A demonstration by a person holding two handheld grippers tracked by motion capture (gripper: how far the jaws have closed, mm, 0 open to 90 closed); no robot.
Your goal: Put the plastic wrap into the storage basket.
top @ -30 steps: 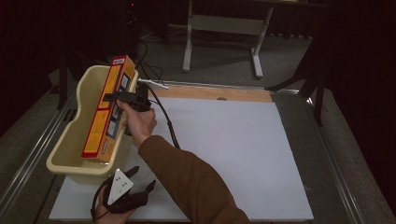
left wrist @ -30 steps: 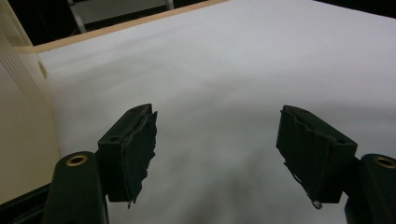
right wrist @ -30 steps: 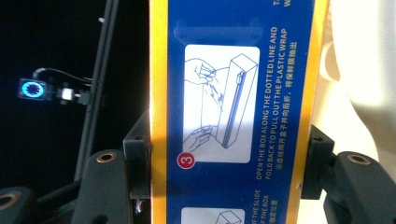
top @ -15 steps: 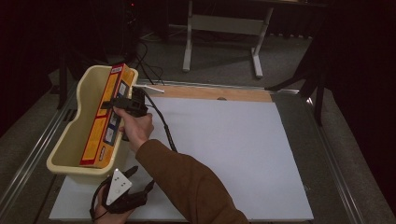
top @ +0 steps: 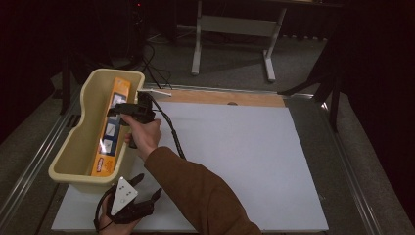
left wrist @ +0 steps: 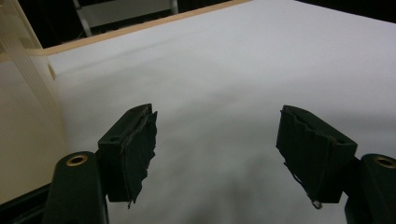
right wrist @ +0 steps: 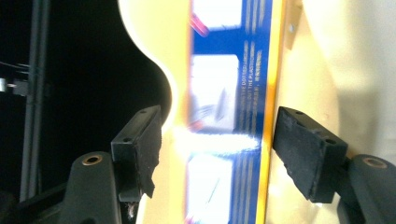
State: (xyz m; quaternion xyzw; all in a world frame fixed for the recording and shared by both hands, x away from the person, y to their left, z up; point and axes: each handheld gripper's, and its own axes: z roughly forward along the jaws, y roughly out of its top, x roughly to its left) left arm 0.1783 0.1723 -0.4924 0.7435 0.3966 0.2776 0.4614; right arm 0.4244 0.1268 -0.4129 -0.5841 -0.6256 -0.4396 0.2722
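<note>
Nearest us, our left gripper [top: 139,200] rests at the front edge of the white sheet [top: 230,161], jaws spread wide with nothing between them; in the left gripper view its pads [left wrist: 137,149] frame only bare sheet, with the bin's wall at the left of that view.

A little farther in, our right gripper [top: 115,110] reaches over the near rim of the cream bin [top: 73,161]. Its jaws have just been opening, and in the right gripper view the two pads [right wrist: 303,149] stand apart from the orange-and-blue box [right wrist: 229,116] — the box lies between them but they no longer press on it. So we judge the placing done: the box [top: 111,128] lies lengthwise inside the bin, along its right wall. What is left, as we read it, is to lift the right gripper clear.

For room — the bin is narrow, and the box takes up much of its width, so we have little space to either side of the jaws; the way out is upward, over the rim. The gripper's cable [top: 171,132] trails across the sheet just beside the bin. To our right the sheet is wide and bare. Beyond it run the wooden strip [top: 220,97] and the table's far edge, then dark floor and a grey stand [top: 235,29].
</note>
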